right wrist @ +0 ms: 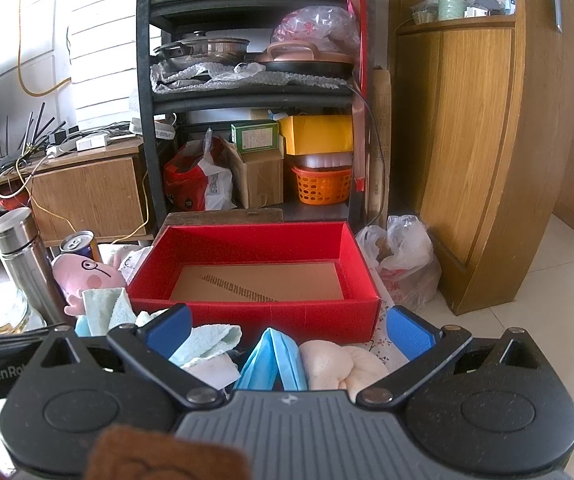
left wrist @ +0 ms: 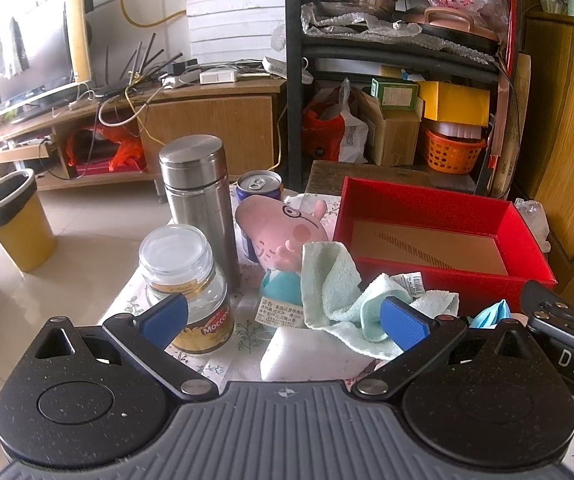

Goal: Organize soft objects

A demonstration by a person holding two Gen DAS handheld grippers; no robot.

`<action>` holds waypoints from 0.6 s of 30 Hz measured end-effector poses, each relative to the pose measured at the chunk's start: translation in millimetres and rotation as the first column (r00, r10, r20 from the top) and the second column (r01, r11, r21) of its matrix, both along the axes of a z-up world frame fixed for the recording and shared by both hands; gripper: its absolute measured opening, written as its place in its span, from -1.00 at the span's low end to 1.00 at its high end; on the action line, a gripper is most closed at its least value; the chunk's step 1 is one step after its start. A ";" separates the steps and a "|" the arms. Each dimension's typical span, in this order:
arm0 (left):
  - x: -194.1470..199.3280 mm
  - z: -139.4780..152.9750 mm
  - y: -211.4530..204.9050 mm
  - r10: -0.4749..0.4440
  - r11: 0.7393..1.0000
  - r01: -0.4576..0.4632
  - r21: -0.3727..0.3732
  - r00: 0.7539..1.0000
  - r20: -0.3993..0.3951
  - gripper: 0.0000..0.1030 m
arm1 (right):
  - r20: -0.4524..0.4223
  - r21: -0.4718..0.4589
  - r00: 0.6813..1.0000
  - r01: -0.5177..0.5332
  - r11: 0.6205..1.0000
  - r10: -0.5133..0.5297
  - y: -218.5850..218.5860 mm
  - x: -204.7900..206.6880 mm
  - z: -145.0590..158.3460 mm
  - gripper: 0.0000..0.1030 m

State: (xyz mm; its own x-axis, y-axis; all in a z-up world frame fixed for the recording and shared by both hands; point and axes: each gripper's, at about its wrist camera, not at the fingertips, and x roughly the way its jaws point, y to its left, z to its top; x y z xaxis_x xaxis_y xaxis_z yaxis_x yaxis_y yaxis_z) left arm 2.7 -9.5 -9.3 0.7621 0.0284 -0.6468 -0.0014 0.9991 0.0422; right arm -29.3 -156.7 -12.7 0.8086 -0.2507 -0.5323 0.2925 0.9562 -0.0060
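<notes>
While hovering low over cluttered table, left gripper [left wrist: 283, 318] wide apart, empty; right gripper [right wrist: 289, 326] likewise spread, empty. Step judged: picking first soft item, none yet in red box [right wrist: 255, 312]. Pale green towel [left wrist: 339, 296] touching left gripper's right pad, white sponge block [left wrist: 307, 354] between fingers. Blue face mask [right wrist: 273, 362] and cream plush [right wrist: 341, 364] between right fingers. Pink pig plush [left wrist: 279, 236] beyond towel, beside steel flask [left wrist: 199, 200]. Next: descend, close, lift into box just ahead.

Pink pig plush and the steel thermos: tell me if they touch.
Cannot tell. In the left wrist view the pink pig plush sits right beside the steel thermos, with no plain gap or contact visible.
</notes>
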 end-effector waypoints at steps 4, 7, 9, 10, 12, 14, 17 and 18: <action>0.5 -0.4 0.2 -0.001 1.000 0.001 0.000 1.000 -0.001 0.90 | -0.002 0.000 1.000 0.000 1.000 0.000 -0.1 -0.3 -0.6 0.57; 0.5 -0.4 0.2 -0.001 1.000 0.001 0.000 1.000 -0.001 0.90 | -0.004 -0.001 1.000 0.001 1.000 -0.001 -0.2 -0.3 -1.1 0.57; 0.5 -0.5 0.1 -0.001 1.000 0.001 0.000 1.000 -0.002 0.90 | -0.003 -0.001 1.000 0.001 1.000 -0.001 -0.3 -0.5 -1.2 0.57; 0.5 -0.5 0.1 -0.002 1.000 0.002 0.001 1.000 -0.002 0.90 | -0.004 -0.001 1.000 0.001 1.000 -0.001 -0.2 -0.3 -1.1 0.57; 0.7 -1.6 -0.1 -0.004 1.000 0.004 0.002 1.000 -0.004 0.90 | -0.007 -0.001 1.000 0.000 1.000 0.000 -1.5 0.6 -1.8 0.57; 0.9 -3.0 -0.7 -0.007 1.000 0.007 0.003 1.000 -0.007 0.90 | -0.008 -0.003 1.000 0.000 1.000 0.000 -2.6 0.7 -3.3 0.57; 1.0 -5.1 -1.3 -0.022 1.000 0.022 -0.003 1.000 -0.011 0.90 | -0.012 -0.005 1.000 0.001 1.000 -0.001 -4.6 1.8 -4.0 0.57; 1.2 -5.8 -2.0 -0.029 1.000 0.029 -0.004 0.999 -0.012 0.90 | -0.012 -0.008 1.000 0.007 1.000 -0.007 -5.6 2.0 -4.4 0.57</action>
